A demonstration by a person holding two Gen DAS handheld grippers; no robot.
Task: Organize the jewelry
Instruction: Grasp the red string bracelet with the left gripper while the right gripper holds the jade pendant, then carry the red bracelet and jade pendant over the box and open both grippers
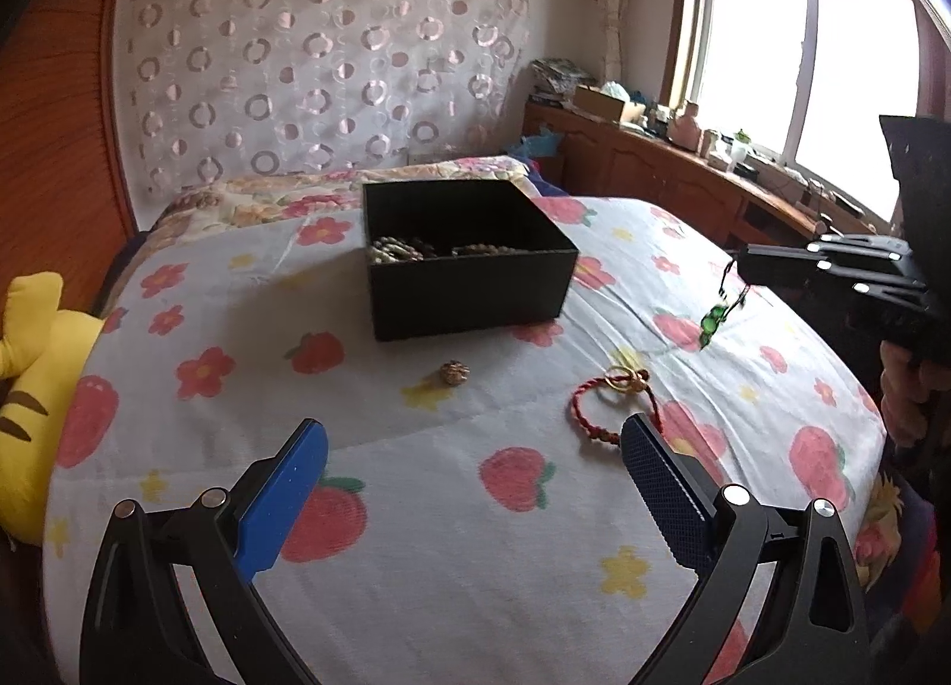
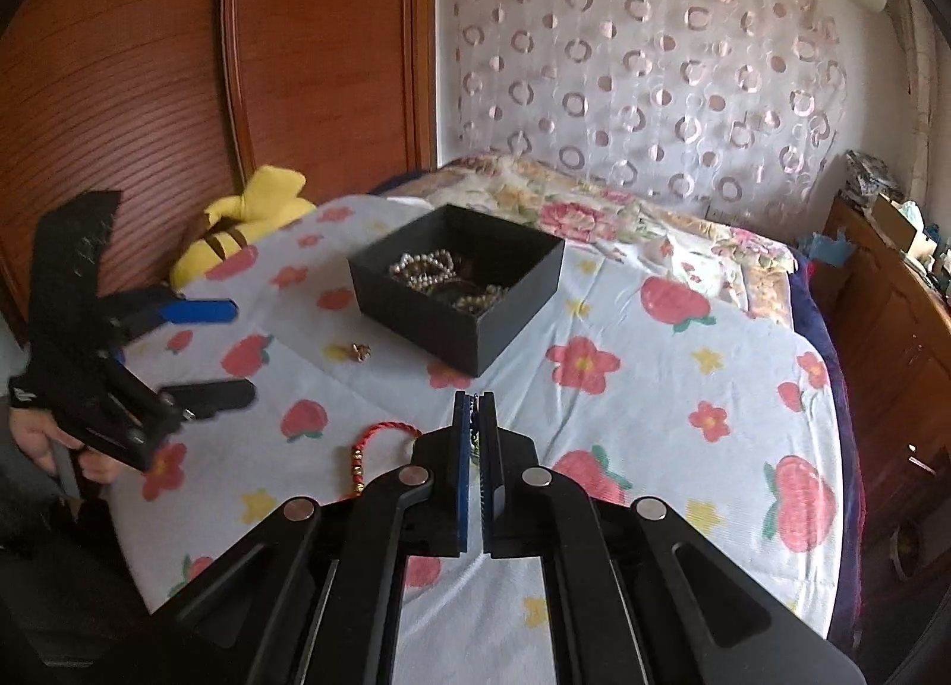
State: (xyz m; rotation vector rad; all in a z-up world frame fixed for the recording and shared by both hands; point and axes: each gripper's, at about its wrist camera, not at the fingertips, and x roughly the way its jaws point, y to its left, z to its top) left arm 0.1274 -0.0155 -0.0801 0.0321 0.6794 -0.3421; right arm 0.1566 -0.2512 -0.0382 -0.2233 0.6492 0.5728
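Left gripper [image 1: 474,444] spread wide, blue pads [image 1: 285,498] well apart, nothing between them, held low over the flower-print bedspread [image 1: 416,566]. Seen from the right wrist view, same left gripper [image 2: 229,349] off to the left side, fingers parted, gripped by a hand [image 2: 56,441] at the frame edge. Right gripper [image 2: 474,400] pressed together, pinching a thin dark cord at the tips; from the left wrist view, right gripper [image 1: 740,263] at the right edge with a green pendant necklace [image 1: 716,316] dangling from its tips, clear of the cloth. Black box [image 1: 469,257] open-topped, sitting on the bedspread toward the far side, pearl strands [image 2: 425,269] and other beaded pieces piled inside. Small gold-brown ring [image 1: 454,373] lying loose on the cloth in front of the box, apart from it. Red braided bracelet [image 1: 600,409] with gold beads lying flat on the cloth, just beyond the left gripper's right finger; small gold hoop [image 1: 621,379] resting at its far edge, touching or overlapping, cannot tell which. Yellow striped plush toy [image 1: 35,382] at the left edge of the bed, against the wooden wardrobe [image 2: 148,61]. Circle-patterned sheer curtain [image 1: 321,55] behind the bed; window [image 1: 802,55] and cluttered wooden cabinet [image 1: 665,168] along the right.
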